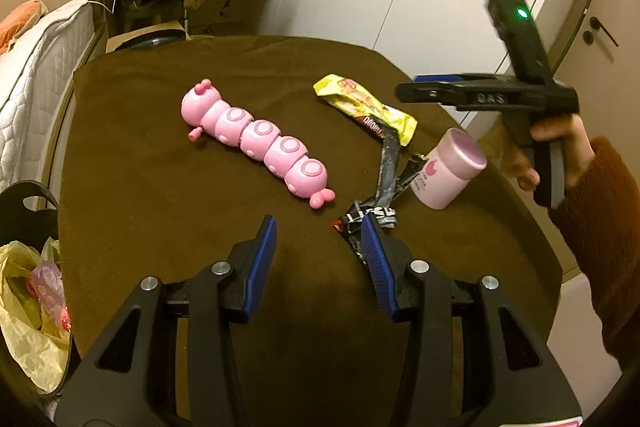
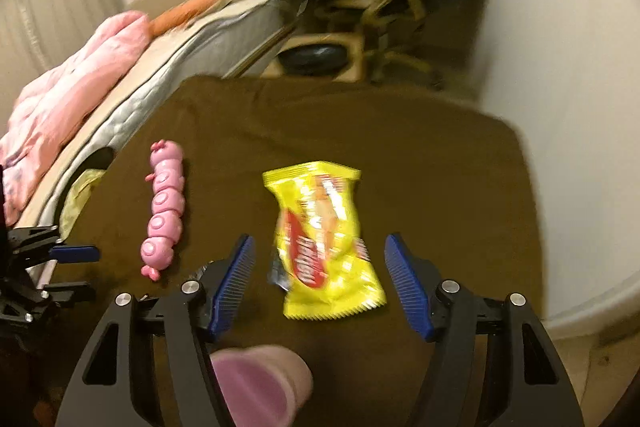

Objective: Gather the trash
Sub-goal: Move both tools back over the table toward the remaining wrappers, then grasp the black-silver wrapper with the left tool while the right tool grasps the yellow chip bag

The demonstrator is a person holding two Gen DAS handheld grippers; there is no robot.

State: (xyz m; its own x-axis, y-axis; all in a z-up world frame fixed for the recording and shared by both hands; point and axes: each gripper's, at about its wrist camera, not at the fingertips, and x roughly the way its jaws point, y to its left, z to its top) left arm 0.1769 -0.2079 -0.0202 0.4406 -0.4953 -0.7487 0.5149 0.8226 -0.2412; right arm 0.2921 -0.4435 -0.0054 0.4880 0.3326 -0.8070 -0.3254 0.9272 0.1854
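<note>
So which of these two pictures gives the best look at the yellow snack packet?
The right wrist view: the yellow snack packet lies face up between the right tool's open blue fingers, whole front visible, though slightly blurred. The left wrist view shows it farther off, at a slant and foreshortened, lying partly over a dark wrapper.

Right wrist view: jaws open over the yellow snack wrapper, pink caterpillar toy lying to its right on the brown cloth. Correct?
One error: the pink caterpillar toy lies to the left of the yellow snack wrapper, not its right. The right wrist view shows this. The rest holds: the right gripper has its jaws open over the wrapper, and both things lie on the brown cloth.
</note>
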